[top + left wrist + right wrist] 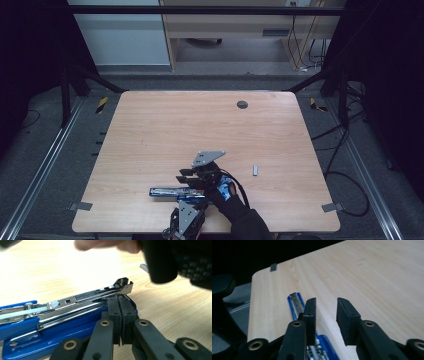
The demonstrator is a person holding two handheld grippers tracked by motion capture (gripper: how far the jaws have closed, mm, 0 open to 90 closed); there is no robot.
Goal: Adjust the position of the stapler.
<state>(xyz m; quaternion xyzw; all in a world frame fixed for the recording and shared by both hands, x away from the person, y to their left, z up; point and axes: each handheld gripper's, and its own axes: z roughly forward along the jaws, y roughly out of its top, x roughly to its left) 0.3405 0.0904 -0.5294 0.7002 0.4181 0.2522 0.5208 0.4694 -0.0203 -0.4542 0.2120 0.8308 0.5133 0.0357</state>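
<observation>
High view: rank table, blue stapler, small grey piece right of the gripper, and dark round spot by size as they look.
1. table
2. blue stapler
3. and 4. small grey piece and dark round spot: look alike in size, not ranked.

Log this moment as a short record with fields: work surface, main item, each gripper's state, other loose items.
surface: light wooden table
main item: blue stapler with its metal staple channel swung open, lying flat near the table's front edge
left gripper: jaws together, pressed onto the stapler's blue base at its front end
right gripper: jaws apart, nothing between them, above the stapler
loose items: small grey metal strip right of the grippers; round dark grommet near the far edge
</observation>
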